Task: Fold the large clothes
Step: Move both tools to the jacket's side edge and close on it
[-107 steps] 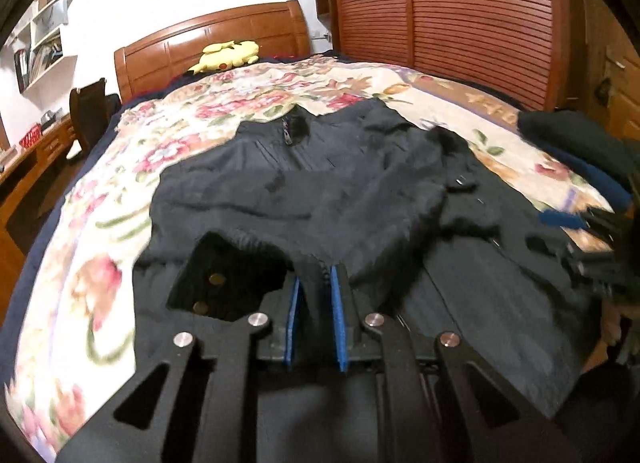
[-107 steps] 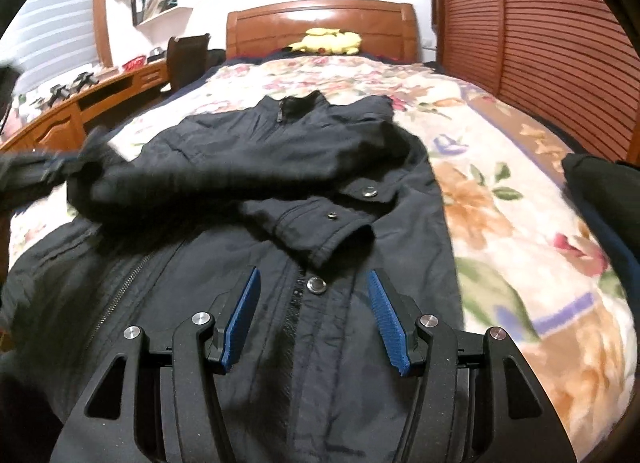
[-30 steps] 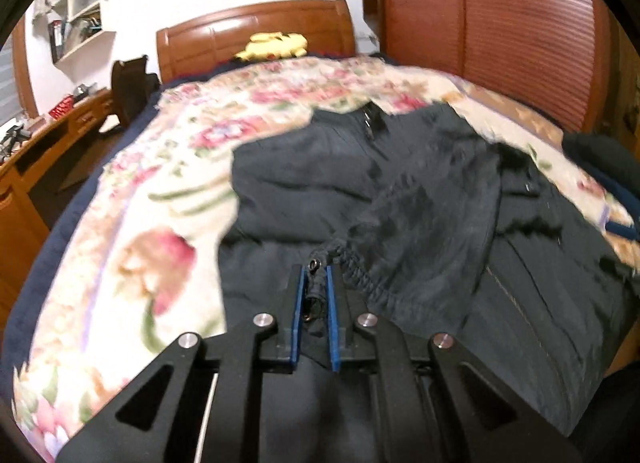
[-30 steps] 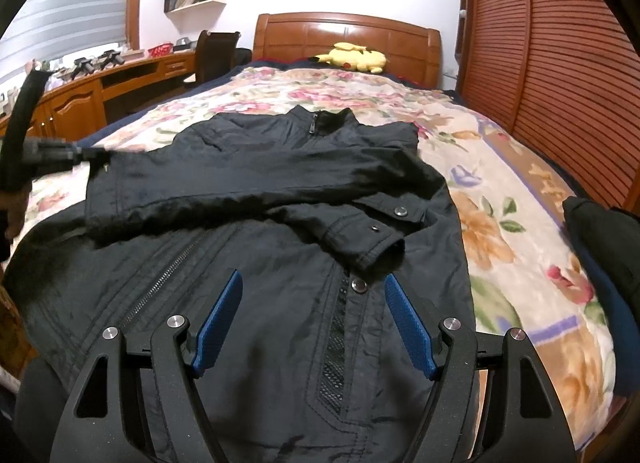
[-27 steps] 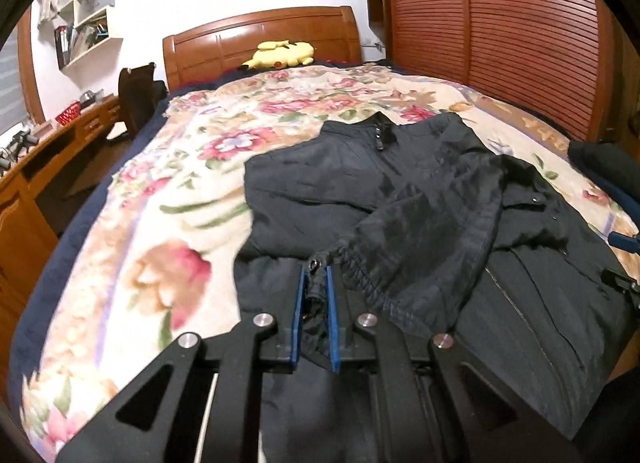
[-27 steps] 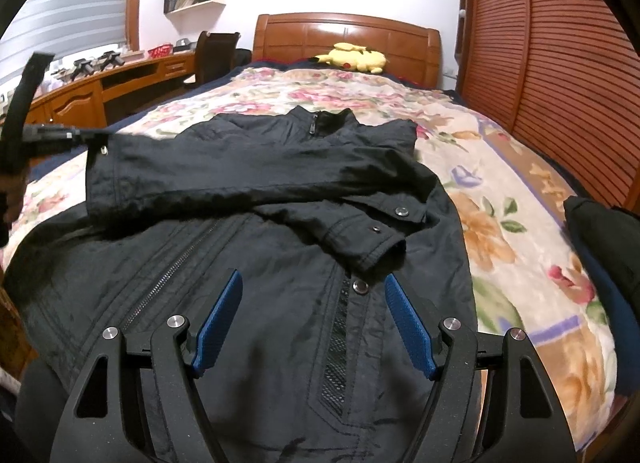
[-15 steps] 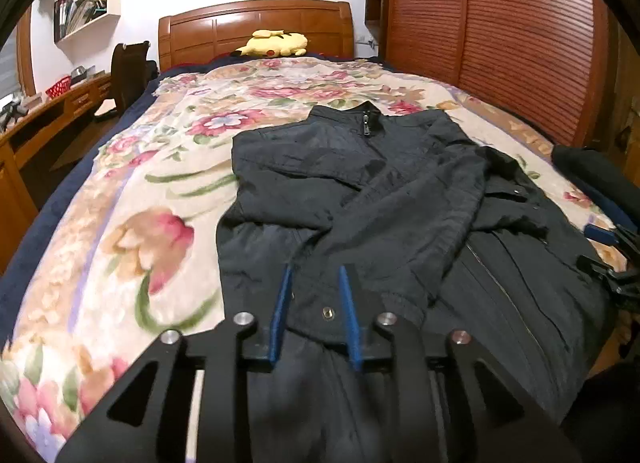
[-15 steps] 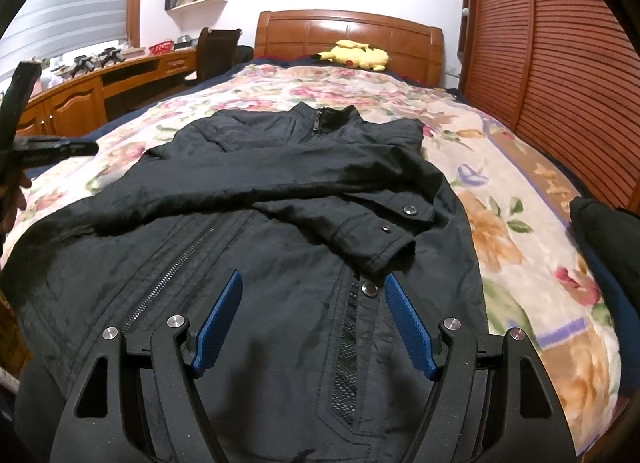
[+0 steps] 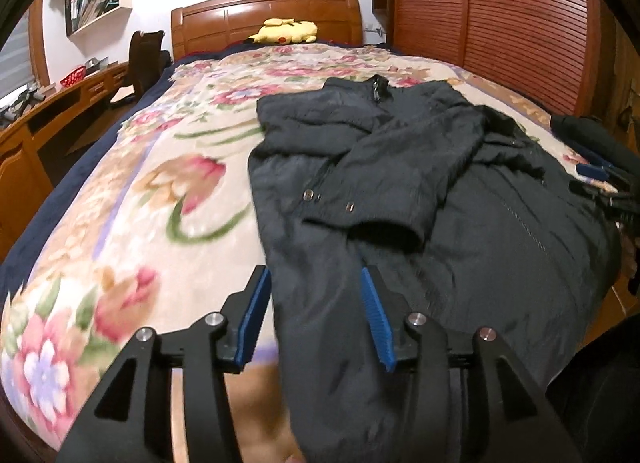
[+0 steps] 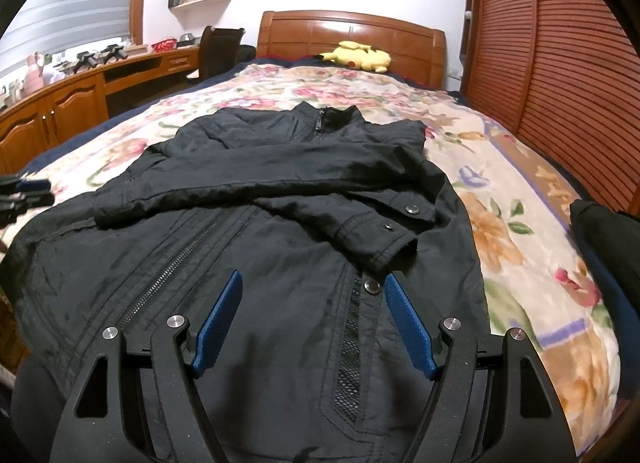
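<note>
A black jacket (image 9: 460, 199) lies front up on the floral bedspread (image 9: 132, 199), collar toward the headboard. Both sleeves are folded across its chest; one cuff (image 9: 384, 227) lies just ahead of my left gripper (image 9: 316, 283), the other cuff (image 10: 384, 247) just ahead of my right gripper (image 10: 312, 291). The left gripper is open and empty over the jacket's left hem edge. The right gripper is open and empty above the lower front of the jacket (image 10: 280, 283). The right gripper also shows in the left wrist view (image 9: 600, 183), and the left one in the right wrist view (image 10: 24, 193).
A yellow plush toy (image 9: 284, 31) lies by the wooden headboard (image 9: 264, 19). A dark pile of clothes (image 10: 608, 239) sits at the bed's right edge. A wooden desk (image 10: 80, 99) and chair (image 10: 218, 51) stand left of the bed; a slatted wardrobe (image 10: 560, 63) stands on the right.
My left gripper let go of the sleeve cuff, which now lies across the jacket's chest, and opened wide while drawing back toward the hem. The right gripper stayed open and nearly still.
</note>
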A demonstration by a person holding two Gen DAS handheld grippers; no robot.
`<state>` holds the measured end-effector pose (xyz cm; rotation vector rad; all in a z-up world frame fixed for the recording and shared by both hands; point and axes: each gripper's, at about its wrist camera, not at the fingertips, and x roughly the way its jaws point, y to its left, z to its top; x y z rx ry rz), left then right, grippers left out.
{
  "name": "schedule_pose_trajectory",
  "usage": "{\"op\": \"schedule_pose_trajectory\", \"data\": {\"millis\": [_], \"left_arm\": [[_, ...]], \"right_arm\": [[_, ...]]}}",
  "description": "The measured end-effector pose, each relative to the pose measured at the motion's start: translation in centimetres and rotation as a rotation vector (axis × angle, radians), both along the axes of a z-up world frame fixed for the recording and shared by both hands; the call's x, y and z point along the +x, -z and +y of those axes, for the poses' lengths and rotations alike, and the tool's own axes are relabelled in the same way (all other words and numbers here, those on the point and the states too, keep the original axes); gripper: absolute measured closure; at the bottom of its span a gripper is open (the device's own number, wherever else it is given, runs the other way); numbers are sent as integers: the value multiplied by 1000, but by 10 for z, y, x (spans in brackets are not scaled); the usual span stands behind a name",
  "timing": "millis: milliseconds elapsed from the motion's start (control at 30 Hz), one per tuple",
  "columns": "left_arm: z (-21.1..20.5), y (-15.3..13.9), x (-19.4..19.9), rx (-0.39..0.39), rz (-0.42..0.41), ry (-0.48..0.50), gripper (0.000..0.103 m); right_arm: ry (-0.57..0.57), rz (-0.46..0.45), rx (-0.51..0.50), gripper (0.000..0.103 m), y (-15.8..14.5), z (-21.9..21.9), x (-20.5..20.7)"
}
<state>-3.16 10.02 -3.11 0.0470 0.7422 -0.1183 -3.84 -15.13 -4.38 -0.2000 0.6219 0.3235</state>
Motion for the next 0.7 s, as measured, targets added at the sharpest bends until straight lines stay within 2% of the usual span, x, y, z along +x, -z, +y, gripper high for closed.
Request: {"op": "schedule_pose_trajectory", "data": {"millis": [233,333,700], "left_arm": [[5,22,-11,19,52,-31,55],[9,28,-13,0,71,-37,54],[9,34,-24,-1,61,-51,52]], "right_arm": [[-2,4,-5,28,1,-1,-2],[2,9,-12,28,3,-2,-3],[41,30,-13,28,13,-17,-13]]}}
